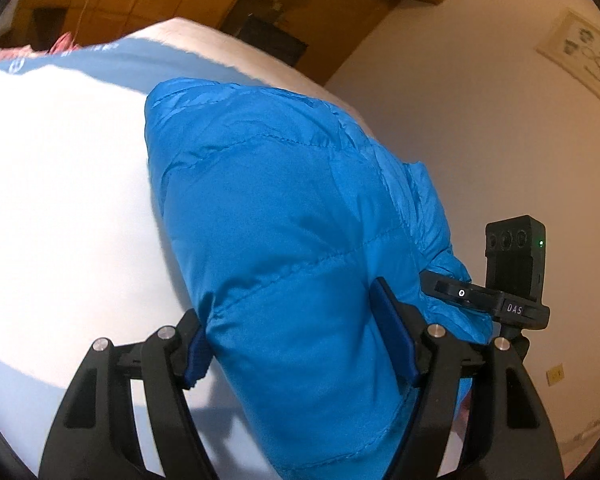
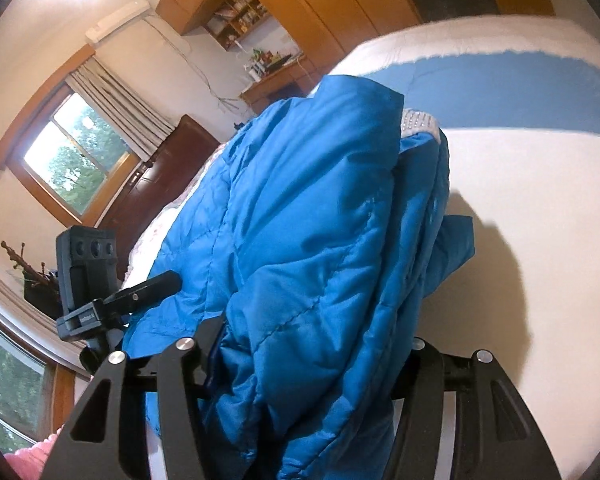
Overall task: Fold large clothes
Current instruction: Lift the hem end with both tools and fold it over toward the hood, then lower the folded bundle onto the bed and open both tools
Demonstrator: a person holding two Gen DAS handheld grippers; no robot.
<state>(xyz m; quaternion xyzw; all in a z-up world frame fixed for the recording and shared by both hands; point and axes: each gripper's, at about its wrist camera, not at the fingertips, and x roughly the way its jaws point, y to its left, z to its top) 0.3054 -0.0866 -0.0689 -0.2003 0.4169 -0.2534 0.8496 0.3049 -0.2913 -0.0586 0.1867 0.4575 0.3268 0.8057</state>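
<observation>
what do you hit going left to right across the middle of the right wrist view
window → dark wooden door → blue puffer jacket → white bedsheet

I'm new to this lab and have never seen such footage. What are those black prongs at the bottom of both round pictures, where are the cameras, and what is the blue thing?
No robot here: a person holds a two-finger gripper in each hand, and a fisheye camera on each one looks forward along its fingers, hence the round, bent pictures. One picture comes from the left gripper, the other from the right gripper. The black prongs are the gripper fingers. The blue thing is a quilted puffy jacket, bunched up, and each gripper is closed on a thick part of it. Below it lies a bed with a white cover and a blue stripe. Each view also shows the other gripper's small black box beside the jacket.
</observation>
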